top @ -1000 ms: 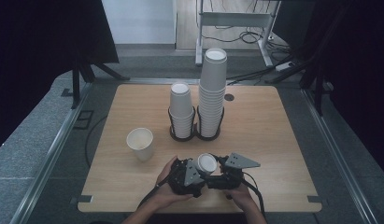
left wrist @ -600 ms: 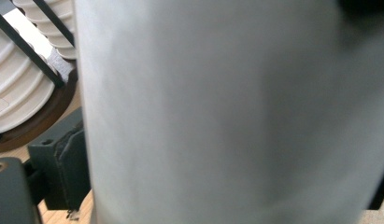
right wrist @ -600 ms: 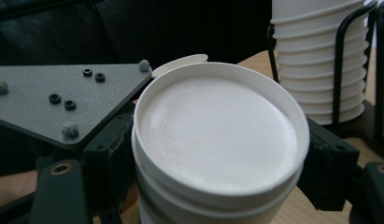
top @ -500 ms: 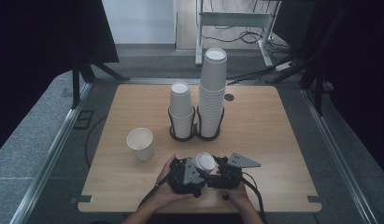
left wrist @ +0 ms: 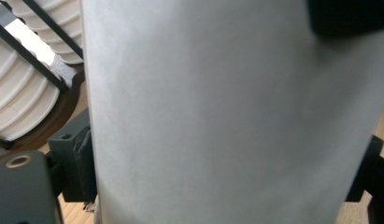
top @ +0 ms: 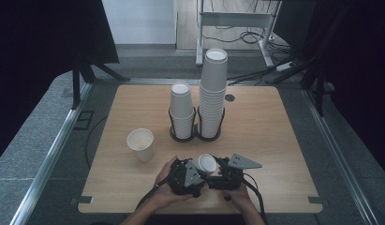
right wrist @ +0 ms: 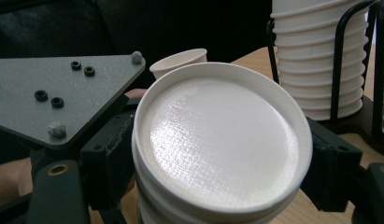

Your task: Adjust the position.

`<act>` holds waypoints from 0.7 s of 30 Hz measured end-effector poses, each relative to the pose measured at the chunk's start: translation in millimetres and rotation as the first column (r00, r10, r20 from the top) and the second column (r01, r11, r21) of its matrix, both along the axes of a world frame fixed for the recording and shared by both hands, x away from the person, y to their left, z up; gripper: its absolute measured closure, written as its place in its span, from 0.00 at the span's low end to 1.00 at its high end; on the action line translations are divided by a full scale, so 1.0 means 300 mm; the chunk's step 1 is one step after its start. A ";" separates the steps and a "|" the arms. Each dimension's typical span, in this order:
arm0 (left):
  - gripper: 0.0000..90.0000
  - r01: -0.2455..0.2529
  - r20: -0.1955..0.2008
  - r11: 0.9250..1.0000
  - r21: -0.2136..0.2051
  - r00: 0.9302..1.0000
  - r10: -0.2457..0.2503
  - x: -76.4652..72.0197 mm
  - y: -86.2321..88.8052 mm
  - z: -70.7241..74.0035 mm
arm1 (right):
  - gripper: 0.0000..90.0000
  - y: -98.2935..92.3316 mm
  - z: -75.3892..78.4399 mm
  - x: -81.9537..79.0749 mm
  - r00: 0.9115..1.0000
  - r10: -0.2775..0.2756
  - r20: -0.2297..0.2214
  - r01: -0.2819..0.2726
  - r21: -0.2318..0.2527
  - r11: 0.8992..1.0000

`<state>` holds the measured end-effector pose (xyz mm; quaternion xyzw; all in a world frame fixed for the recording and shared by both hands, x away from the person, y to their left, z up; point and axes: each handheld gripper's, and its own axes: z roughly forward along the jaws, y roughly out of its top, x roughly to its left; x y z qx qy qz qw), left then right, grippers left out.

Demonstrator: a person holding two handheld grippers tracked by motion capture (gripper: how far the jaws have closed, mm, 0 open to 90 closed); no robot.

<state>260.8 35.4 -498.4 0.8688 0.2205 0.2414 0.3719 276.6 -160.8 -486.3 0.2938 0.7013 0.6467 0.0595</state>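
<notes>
A light wooden table (top: 274, 140) is seen from above, ringed by grey floor and dark curtains, with a white frame and loose cables at twelve o'clock beyond its far edge. At the table's centre a black wire cup holder (top: 196, 132) is set, carrying two columns of upside-down paper cups: a short stack (top: 181, 110) on the nine o'clock side and a tall stack (top: 213, 91) on the three o'clock side. A single upright paper cup (top: 140, 144) is parked near eight o'clock of the holder, well apart from the hands.

Down at six o'clock, close to the near edge, both tools are brought together on a small nested stack of cups (top: 206, 163), held tilted, base up. The left gripper (top: 192, 172) is pressed against the stack's pale wall, which is shown between its two black jaws in the left gripper view; its jaws have just been closing on it. The right gripper (top: 224, 169) is clamped on the same stack, its pads (right wrist: 110, 154) squeezed against the layered rims on either side in the right gripper view, jaws drawn in tight and just easing a touch wider.
</notes>
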 end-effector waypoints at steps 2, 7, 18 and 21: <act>0.14 0.001 -0.007 1.000 -0.011 1.000 -0.001 0.001 0.000 -0.003 | 0.24 0.002 0.003 -0.002 1.000 0.005 0.002 -0.005 -0.023 1.000; 0.15 0.004 -0.013 1.000 -0.008 1.000 -0.004 0.007 0.007 -0.003 | 0.15 0.002 0.007 -0.003 1.000 0.000 0.015 0.002 -0.078 0.997; 0.14 0.003 -0.025 1.000 0.017 1.000 -0.002 0.021 0.023 -0.002 | 0.15 -0.025 0.025 -0.004 1.000 -0.008 0.025 0.010 -0.079 0.997; 0.14 -0.005 -0.024 1.000 0.015 1.000 0.005 0.027 0.031 0.000 | 0.15 -0.040 0.036 -0.005 0.999 -0.020 0.035 0.022 -0.082 0.996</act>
